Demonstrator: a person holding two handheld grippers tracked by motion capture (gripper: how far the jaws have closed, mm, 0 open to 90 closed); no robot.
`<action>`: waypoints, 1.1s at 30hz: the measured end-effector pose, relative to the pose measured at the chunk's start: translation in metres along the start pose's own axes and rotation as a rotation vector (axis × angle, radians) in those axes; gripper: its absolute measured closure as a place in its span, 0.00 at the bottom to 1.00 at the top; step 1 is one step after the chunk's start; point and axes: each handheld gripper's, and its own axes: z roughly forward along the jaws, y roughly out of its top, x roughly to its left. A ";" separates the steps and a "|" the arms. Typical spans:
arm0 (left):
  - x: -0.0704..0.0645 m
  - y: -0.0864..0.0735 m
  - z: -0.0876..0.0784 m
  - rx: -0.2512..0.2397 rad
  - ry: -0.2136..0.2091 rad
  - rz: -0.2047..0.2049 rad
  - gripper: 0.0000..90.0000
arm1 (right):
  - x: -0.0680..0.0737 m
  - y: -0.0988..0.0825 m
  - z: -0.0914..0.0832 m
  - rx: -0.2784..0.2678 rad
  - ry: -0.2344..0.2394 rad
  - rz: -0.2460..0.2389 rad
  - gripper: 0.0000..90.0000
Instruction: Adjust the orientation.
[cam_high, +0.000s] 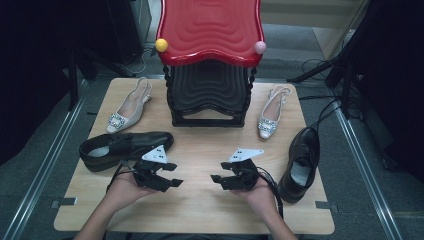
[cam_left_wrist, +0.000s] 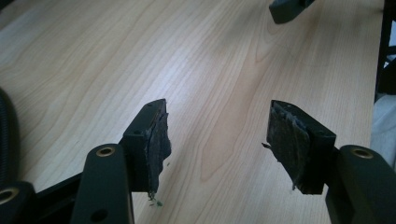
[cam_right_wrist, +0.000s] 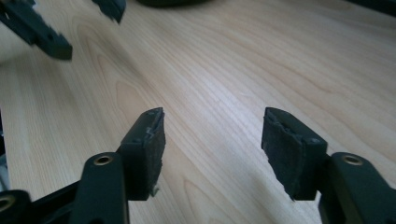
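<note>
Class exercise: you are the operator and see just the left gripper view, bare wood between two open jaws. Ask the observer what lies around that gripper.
Operator: What is nearest my left gripper?
Observer: A black shoe lies on its side just beyond it, toe toward the table's middle.
Operator: Whose jaw tip pokes in at the top of my picture?
Observer: The right gripper, open and empty, faces yours across bare wood.
Operator: Any other shoes?
Observer: A second black shoe lies at the right edge; two pale heeled shoes flank a red and black stool stack.
</note>
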 end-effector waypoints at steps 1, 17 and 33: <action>0.002 -0.001 -0.002 -0.003 0.008 -0.006 0.43 | 0.000 -0.001 0.001 0.009 0.001 -0.003 0.46; 0.017 -0.010 -0.028 0.020 0.056 -0.057 0.44 | 0.000 -0.001 0.004 0.042 -0.007 -0.005 0.48; 0.036 -0.033 -0.074 -0.015 0.147 -0.127 0.48 | 0.002 0.004 0.012 0.058 0.016 -0.011 0.48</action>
